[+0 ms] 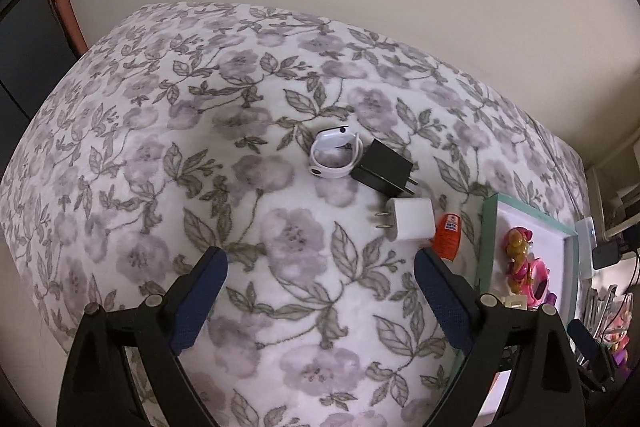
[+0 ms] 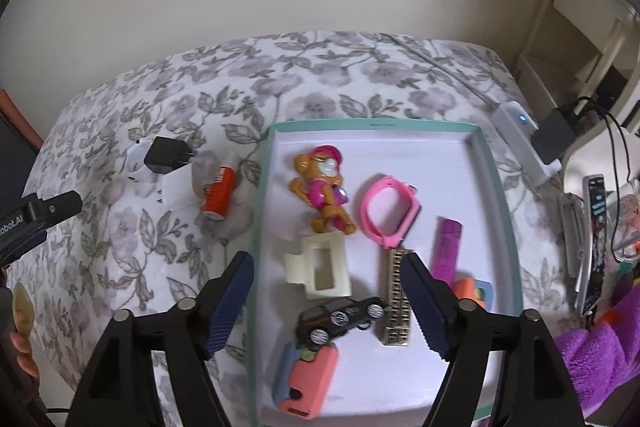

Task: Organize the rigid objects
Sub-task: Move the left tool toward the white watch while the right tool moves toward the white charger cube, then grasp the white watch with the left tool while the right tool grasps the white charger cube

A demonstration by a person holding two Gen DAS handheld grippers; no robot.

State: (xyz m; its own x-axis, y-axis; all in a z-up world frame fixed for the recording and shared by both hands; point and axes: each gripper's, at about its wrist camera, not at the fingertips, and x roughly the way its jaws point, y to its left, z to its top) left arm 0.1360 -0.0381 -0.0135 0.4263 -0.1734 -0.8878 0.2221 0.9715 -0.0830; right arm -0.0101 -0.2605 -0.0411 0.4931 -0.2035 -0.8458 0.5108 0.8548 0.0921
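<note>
On the floral bedspread lie a white smartwatch (image 1: 335, 154), a black charger (image 1: 383, 167), a white charger (image 1: 410, 225) and an orange bottle (image 1: 449, 236); they also show in the right wrist view, the bottle (image 2: 219, 196) nearest the tray. My left gripper (image 1: 320, 265) is open and empty, short of the white charger. My right gripper (image 2: 327, 267) is open and empty above the teal-rimmed white tray (image 2: 262, 227), which holds a toy figure (image 2: 322, 189), pink watch band (image 2: 390, 211), cream block (image 2: 324, 269), black toy car (image 2: 340, 319), metal building model (image 2: 396, 311), purple bar (image 2: 447, 247) and pink case (image 2: 308, 379).
A white device (image 2: 520, 139) and a black adapter (image 2: 554, 135) with cables sit right of the tray. Clutter and purple cloth (image 2: 592, 359) fill the right edge. A plain wall stands behind the bed. The left gripper's body (image 2: 36, 215) shows at the left.
</note>
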